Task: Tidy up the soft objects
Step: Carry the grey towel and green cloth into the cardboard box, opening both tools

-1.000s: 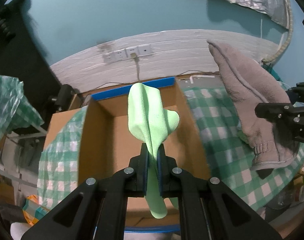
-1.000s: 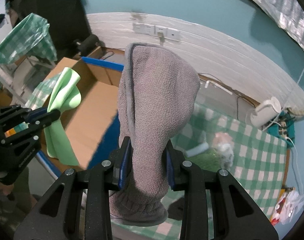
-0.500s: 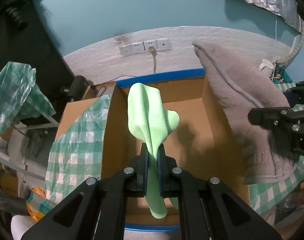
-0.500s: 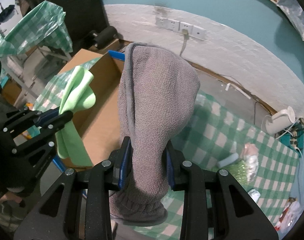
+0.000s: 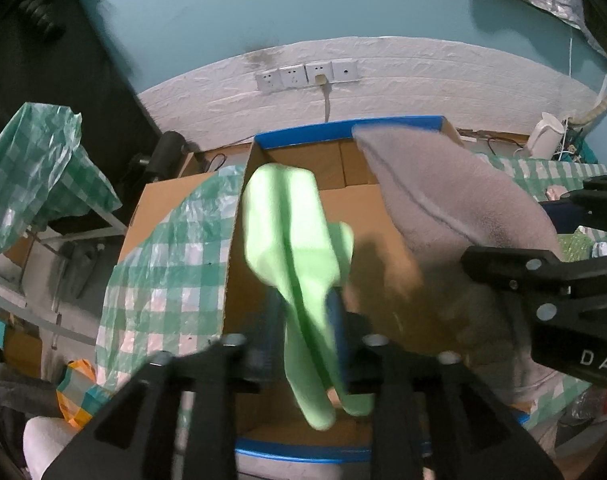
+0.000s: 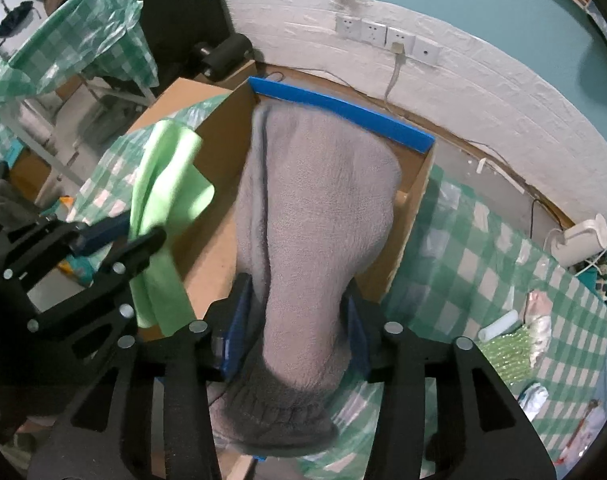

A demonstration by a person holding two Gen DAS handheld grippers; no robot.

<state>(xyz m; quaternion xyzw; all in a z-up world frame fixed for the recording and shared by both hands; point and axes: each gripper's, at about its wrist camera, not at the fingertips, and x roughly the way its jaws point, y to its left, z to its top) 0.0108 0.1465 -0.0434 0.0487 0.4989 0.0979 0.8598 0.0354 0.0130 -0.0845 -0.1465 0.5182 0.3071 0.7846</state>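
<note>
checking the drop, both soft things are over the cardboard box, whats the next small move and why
Probably let both opening grippers spread fully: the light green cloth and grey fleece sock hang over the open cardboard box, so they should fall in.

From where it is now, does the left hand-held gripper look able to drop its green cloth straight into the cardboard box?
Probably yes. The left hand-held gripper hangs over the open cardboard box, jaws opening, with the green cloth between them. The box floor below looks bare; the gray fleece sock hangs beside it.

Checked-cloth table (image 6: pixel 483 264) bearing cardboard box (image 6: pixel 219 136)
</note>
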